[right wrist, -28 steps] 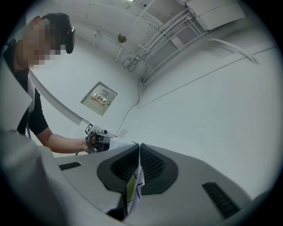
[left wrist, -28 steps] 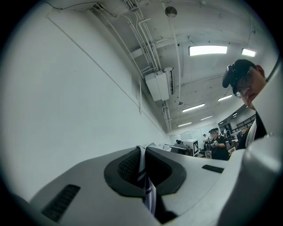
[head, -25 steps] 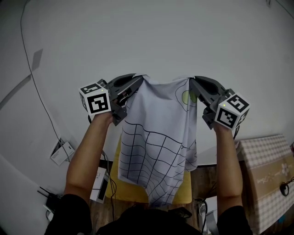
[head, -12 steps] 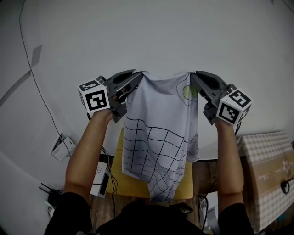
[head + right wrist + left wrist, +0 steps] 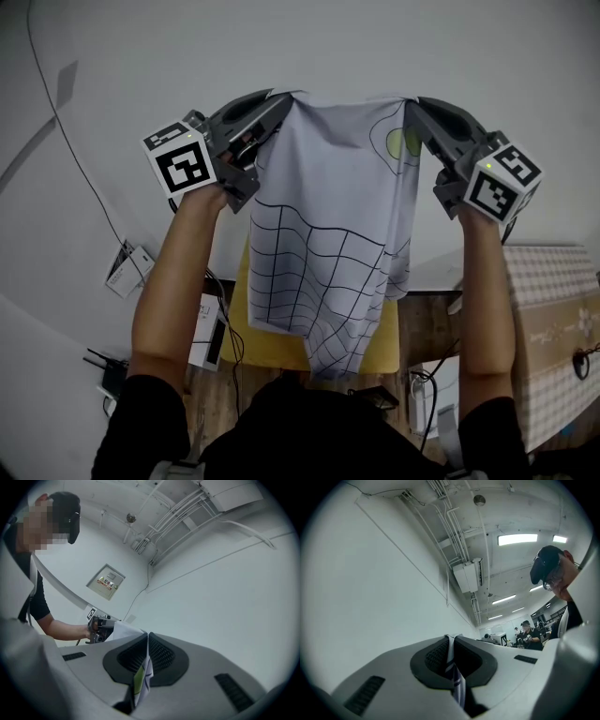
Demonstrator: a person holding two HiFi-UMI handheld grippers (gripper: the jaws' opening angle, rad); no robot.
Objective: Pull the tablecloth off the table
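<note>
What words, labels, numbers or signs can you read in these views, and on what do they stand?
None can be read.
Wall panel: red-and-white label, too small to read.
Tablecloth: grid lines and a green patch, no words.
Marker cubes: black square patterns, no letters.

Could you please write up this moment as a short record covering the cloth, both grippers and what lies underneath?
item: tablecloth, pale with black grid lines and a green spot near its top right corner
position: lifted in the air, hanging down between the two grippers
left gripper: jaws shut on the tablecloth's top left corner
right gripper: jaws shut on the tablecloth's top right corner
underneath: yellow surface, partly hidden by the hanging tablecloth
behind: plain white wall
</note>
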